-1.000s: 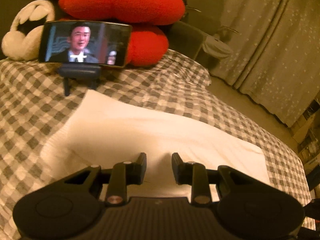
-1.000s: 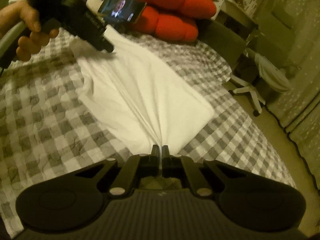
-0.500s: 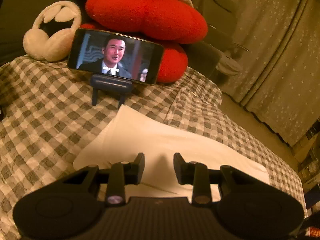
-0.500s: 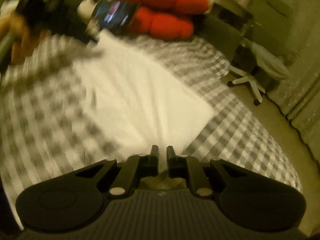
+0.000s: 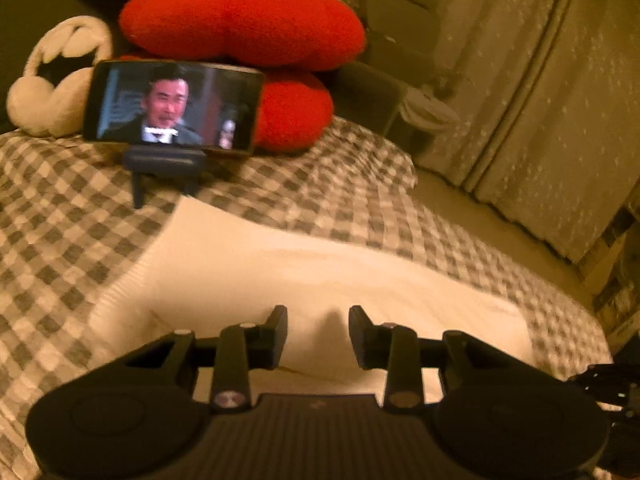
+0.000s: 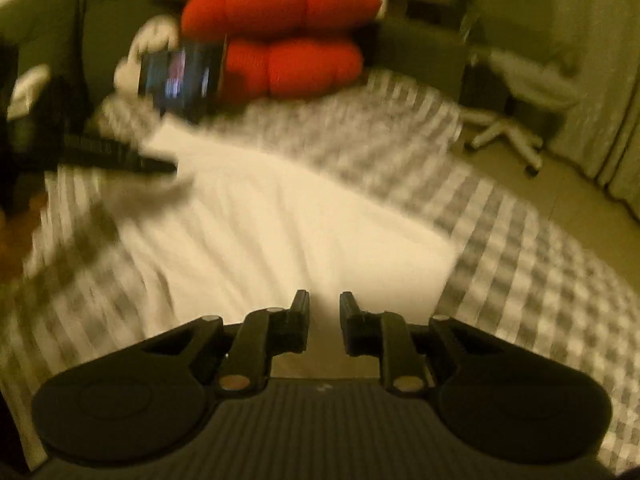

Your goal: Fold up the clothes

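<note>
Both pairs of jaws are opening, each with a clear gap and no cloth pinched in it. The left gripper point(image 5: 318, 334) hovers over the near edge of the white garment point(image 5: 320, 280), the right gripper point(image 6: 324, 326) over its other end point(image 6: 280, 232). The garment lies folded flat on the checked bedspread point(image 5: 60, 216), its far corner near the phone point(image 5: 172, 106) on its stand. The loose cloth could spring back or bunch, and a careless sweep might catch a fingertip point(image 5: 278, 334) in the top layer. A push toward the red cushions point(image 5: 240, 20) could topple the phone.
</note>
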`<move>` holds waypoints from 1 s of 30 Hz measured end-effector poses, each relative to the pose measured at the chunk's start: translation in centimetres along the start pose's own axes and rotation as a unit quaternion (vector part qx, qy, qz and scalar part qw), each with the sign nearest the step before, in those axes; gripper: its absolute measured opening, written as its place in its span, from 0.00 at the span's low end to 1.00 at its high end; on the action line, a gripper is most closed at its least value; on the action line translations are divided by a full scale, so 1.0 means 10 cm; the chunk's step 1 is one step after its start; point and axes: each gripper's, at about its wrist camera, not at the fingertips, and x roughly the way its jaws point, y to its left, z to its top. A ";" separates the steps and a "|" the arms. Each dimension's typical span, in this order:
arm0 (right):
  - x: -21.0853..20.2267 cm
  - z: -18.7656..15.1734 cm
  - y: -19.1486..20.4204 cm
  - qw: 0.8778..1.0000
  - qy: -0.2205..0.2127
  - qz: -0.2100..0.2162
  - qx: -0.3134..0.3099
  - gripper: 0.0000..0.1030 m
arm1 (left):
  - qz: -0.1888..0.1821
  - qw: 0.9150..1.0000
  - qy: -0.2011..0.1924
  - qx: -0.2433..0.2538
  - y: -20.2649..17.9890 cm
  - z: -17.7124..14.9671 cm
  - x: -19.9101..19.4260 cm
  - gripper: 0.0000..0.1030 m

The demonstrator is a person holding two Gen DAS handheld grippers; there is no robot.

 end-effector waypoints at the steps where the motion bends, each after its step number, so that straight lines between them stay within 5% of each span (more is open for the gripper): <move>1: -0.02 -0.04 -0.04 1.000 0.001 0.010 -0.003 0.20 | 0.007 1.000 0.009 0.005 -0.02 -0.02 0.04 0.34; 16: 0.00 -0.02 -0.34 0.999 -0.015 -0.011 0.049 0.26 | 0.049 0.995 -0.003 0.087 -0.36 -0.15 0.06 0.36; 30: 0.14 0.10 -0.39 0.995 -0.036 -0.064 0.068 0.26 | 0.059 0.993 -0.002 0.099 -0.39 -0.16 0.09 0.37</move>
